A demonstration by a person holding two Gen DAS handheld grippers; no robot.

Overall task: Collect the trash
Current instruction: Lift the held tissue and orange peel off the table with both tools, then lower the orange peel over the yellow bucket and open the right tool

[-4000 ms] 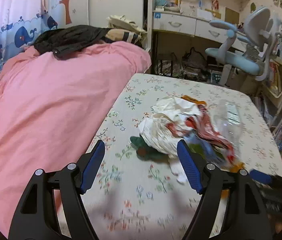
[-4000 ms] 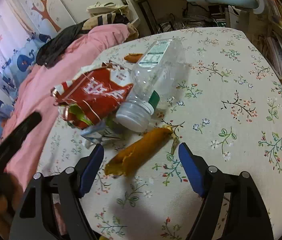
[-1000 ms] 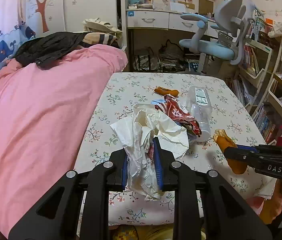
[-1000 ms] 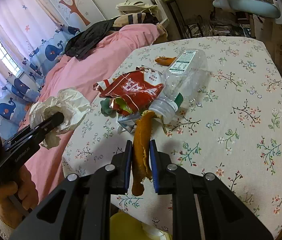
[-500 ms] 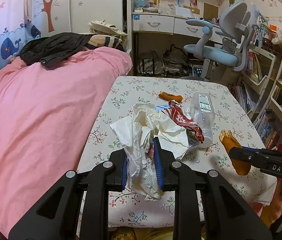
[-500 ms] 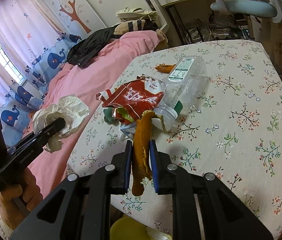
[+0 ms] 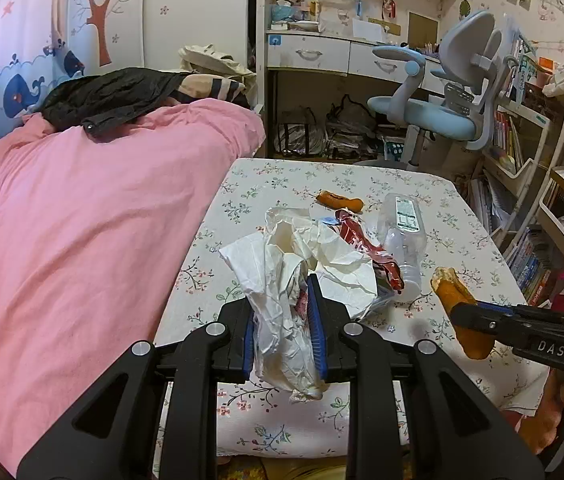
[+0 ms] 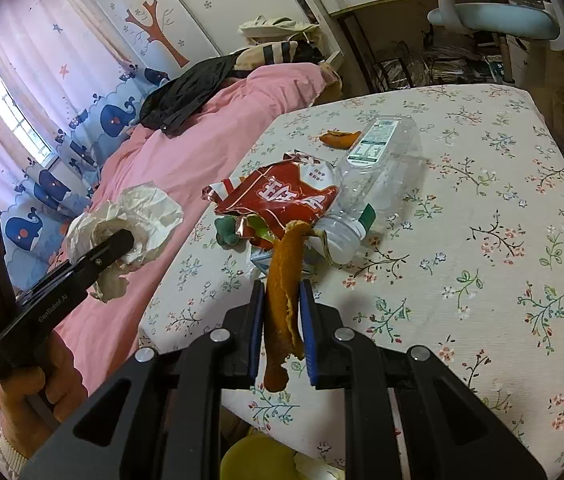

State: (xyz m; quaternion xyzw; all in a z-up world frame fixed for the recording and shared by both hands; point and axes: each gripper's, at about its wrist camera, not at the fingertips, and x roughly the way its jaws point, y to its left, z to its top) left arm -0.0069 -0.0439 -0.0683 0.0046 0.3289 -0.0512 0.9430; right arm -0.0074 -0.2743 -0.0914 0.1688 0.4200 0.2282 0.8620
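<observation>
A pink duvet (image 7: 82, 220) spreads to the left of the left gripper (image 7: 282, 320). Ahead of both grippers lies the flowered tablecloth (image 8: 482, 200). Beyond the right gripper (image 8: 282, 320), on the cloth, rest a clear plastic bottle (image 8: 378, 168) on its side, a red snack wrapper (image 8: 282, 196) touching it, and farther off a small orange peel (image 8: 340, 137). The left gripper is clamped on crumpled white paper (image 7: 290, 280), held off the table. The right gripper pinches a long orange peel (image 8: 282, 292), probably fruit skin, hanging between its blue pads.
</observation>
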